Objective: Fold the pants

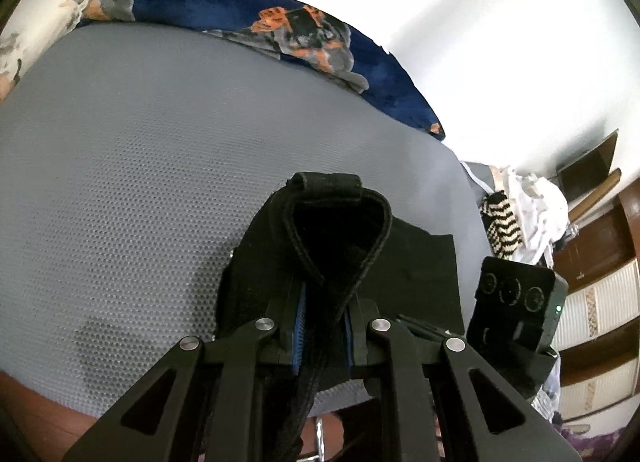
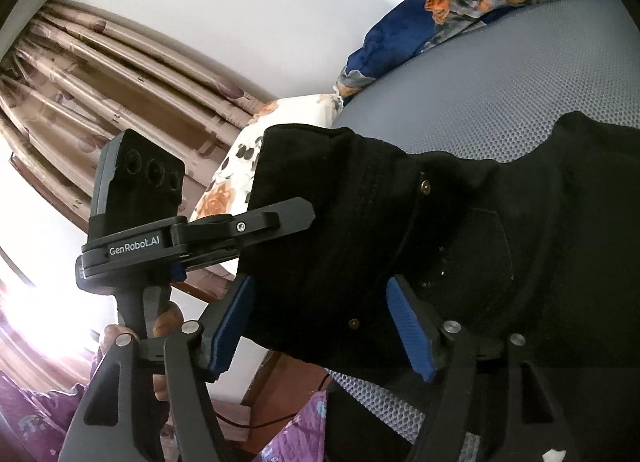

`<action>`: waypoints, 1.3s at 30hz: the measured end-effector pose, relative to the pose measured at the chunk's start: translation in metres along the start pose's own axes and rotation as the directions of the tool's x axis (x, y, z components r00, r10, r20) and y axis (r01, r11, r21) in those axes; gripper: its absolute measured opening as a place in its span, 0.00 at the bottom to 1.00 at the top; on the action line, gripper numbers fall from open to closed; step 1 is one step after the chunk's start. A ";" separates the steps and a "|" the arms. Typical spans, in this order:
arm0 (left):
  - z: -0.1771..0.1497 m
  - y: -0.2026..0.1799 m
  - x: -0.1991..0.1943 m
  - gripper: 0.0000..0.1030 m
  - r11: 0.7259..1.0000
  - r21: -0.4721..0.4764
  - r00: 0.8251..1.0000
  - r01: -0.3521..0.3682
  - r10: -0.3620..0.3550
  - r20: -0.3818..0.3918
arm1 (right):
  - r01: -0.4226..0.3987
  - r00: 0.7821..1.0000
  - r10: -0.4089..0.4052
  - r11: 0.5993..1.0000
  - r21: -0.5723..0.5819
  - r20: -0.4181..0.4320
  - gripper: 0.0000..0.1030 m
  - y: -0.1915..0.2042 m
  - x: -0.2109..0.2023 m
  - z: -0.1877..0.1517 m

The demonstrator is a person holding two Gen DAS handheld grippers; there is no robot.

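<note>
Our left gripper (image 1: 324, 326) pinches the black pants (image 1: 340, 230) waistband at six o'clock on the grey mattress (image 1: 120, 182); our right gripper (image 2: 324, 322) gapes around them. The waistband may slip if only one holds.

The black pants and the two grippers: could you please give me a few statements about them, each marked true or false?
1. The left gripper is shut on the black pants. True.
2. The right gripper has its jaws closed tight. False: its jaws stand wide apart, with pants fabric between them.
3. The pants lie on a grey mesh surface. True.
4. The blanket at the far edge is plain white. False: it is dark blue with an orange and grey print.
</note>
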State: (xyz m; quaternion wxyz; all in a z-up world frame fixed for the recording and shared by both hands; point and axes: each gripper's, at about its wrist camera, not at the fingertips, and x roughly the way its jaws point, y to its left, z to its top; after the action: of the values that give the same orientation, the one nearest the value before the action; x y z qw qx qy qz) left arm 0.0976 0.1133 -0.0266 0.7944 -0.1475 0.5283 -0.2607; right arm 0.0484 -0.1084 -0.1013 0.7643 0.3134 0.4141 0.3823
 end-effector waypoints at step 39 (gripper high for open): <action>0.001 -0.205 0.171 0.19 0.974 0.099 0.966 0.203 -0.183 -0.184 | 0.018 0.967 -0.061 0.985 0.172 0.247 0.48 -0.109 -0.202 -0.005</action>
State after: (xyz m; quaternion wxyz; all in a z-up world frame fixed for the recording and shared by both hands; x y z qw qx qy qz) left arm 0.0976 -0.1521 -0.0523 0.7233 -0.1280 0.5625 -0.3795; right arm 0.0058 -0.3340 -0.1113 0.7889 0.4144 0.3509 0.2878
